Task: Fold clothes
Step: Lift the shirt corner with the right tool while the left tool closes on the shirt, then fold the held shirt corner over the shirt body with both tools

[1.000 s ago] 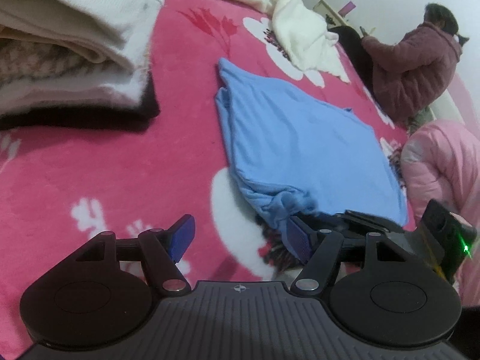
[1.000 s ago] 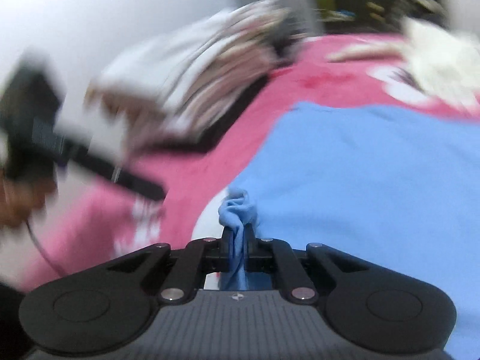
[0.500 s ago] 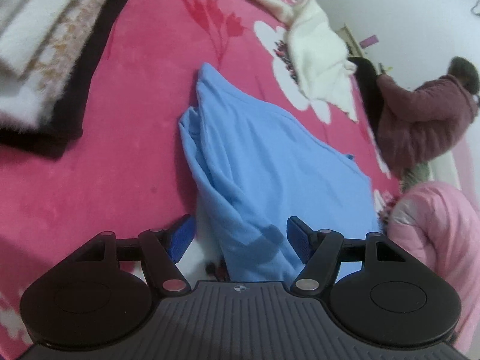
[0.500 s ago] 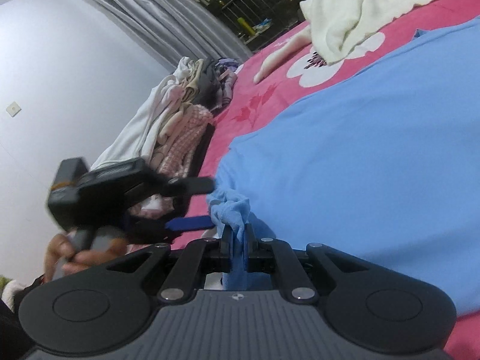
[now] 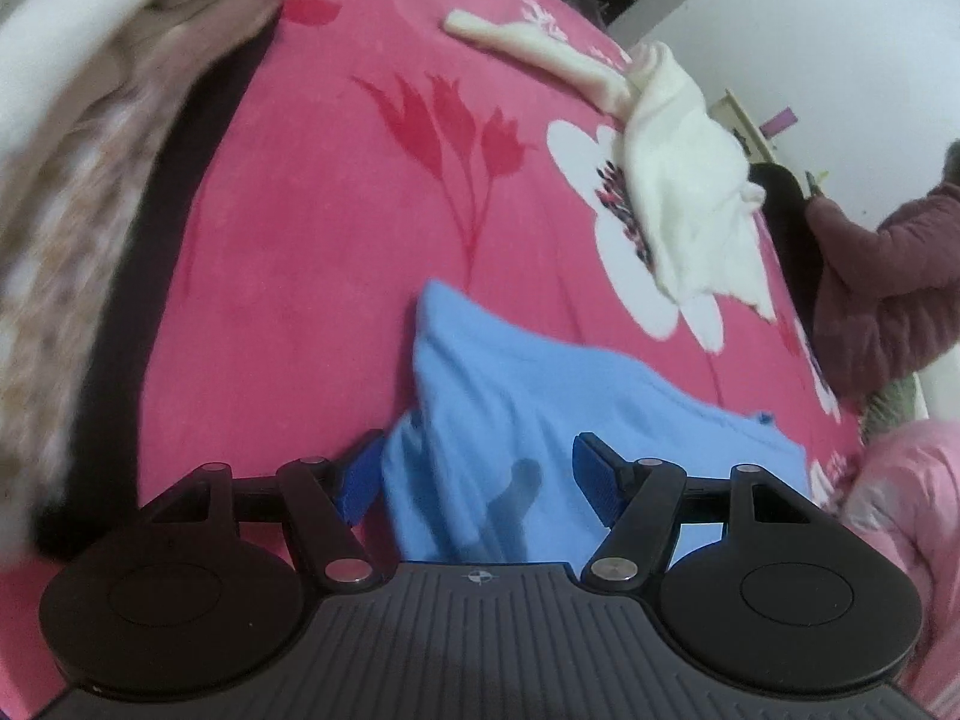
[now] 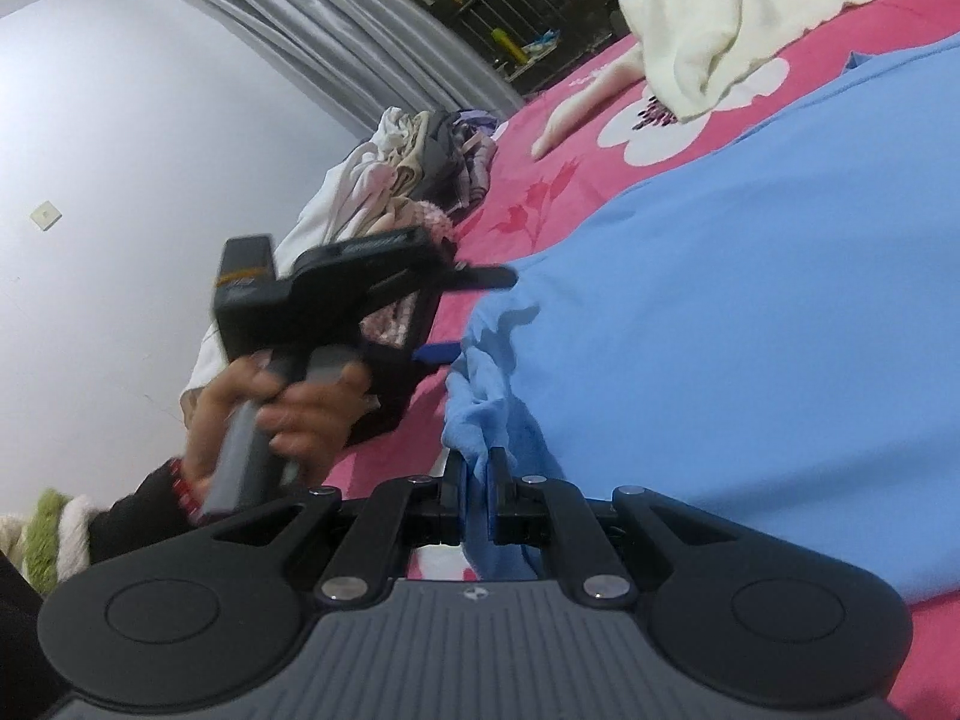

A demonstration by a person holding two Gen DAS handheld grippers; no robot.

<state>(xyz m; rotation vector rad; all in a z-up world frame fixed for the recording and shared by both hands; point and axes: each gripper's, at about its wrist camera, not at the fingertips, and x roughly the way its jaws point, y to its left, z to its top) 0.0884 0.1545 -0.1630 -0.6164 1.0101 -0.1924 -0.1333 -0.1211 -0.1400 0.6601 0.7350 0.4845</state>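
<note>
Right gripper (image 6: 475, 468) pinches the near-left edge of the light-blue cotton garment (image 6: 750, 276); left gripper (image 5: 477, 474) gapes wide astride its corner, bare pink floral blanket (image 5: 312, 252) beyond.

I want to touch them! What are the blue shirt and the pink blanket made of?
The blue shirt looks like thin, smooth knit cloth, perhaps cotton: matte, and it bunches into soft wrinkles where the right gripper pinches it. The pink blanket looks like plush fleece: fuzzy, with a faint sheen and printed flowers.
</note>
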